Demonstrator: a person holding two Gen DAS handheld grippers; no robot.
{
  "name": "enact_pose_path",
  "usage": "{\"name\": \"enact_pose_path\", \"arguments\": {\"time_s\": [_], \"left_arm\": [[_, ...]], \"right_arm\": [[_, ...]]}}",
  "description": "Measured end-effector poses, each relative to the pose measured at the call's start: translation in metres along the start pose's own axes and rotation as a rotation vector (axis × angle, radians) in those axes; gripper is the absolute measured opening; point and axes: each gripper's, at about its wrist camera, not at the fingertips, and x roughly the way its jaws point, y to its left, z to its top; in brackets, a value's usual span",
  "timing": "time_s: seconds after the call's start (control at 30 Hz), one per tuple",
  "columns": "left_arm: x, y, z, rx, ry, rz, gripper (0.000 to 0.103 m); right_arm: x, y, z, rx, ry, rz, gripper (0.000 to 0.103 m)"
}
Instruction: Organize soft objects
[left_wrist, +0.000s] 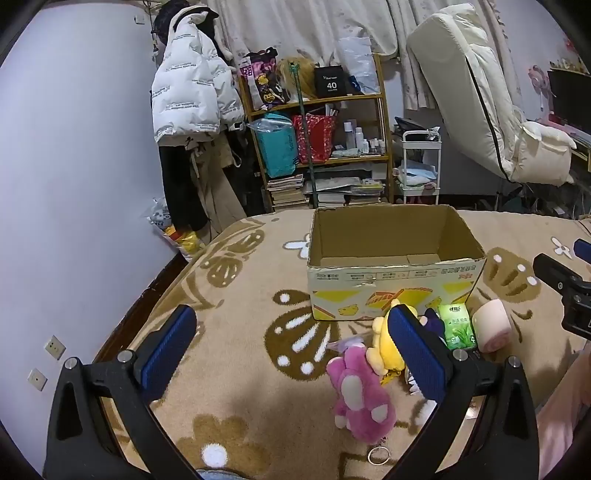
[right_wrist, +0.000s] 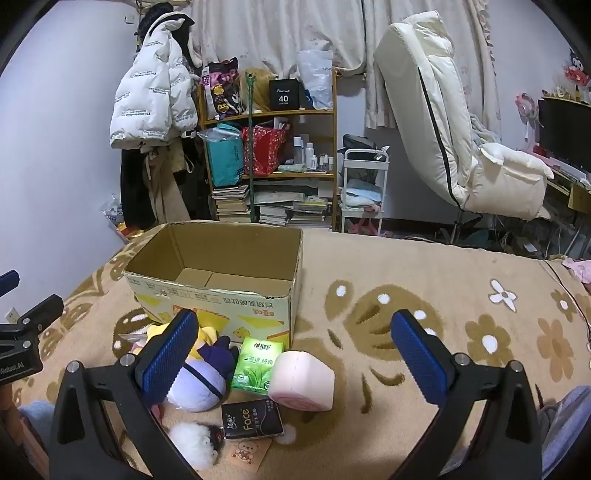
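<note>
An open, empty cardboard box (left_wrist: 395, 280) (right_wrist: 218, 295) stands on the flowered blanket. In front of it lie a pink plush (left_wrist: 360, 402), a yellow plush (left_wrist: 384, 347) (right_wrist: 203, 338), a purple-and-lilac plush (right_wrist: 201, 380), a green tissue pack (left_wrist: 457, 326) (right_wrist: 257, 363), a pink roll-shaped cushion (left_wrist: 492, 325) (right_wrist: 302, 380), a black tissue pack (right_wrist: 252, 419) and a white fluffy keychain (right_wrist: 194, 443). My left gripper (left_wrist: 291, 350) is open above the blanket, the pink plush beside its right finger. My right gripper (right_wrist: 295, 354) is open, over the cushion and tissue packs.
The blanket (right_wrist: 443, 295) covers a bed. A cluttered wooden shelf (left_wrist: 317, 140), hanging coats (left_wrist: 192, 110), a white trolley (right_wrist: 364, 192) and a folded white mattress chair (right_wrist: 461, 122) stand behind the bed. A small bear card (right_wrist: 245, 452) lies near the front edge.
</note>
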Motion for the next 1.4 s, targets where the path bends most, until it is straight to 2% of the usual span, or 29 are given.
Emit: {"name": "enact_pose_path", "arguments": {"time_s": [1.4], "left_arm": [[0.0003,0.0059,-0.0005,-0.007,0.001,-0.003,0.102]], "right_arm": [[-0.0019,-0.0004,0.0022,0.010,-0.006,0.009,0.103]]}}
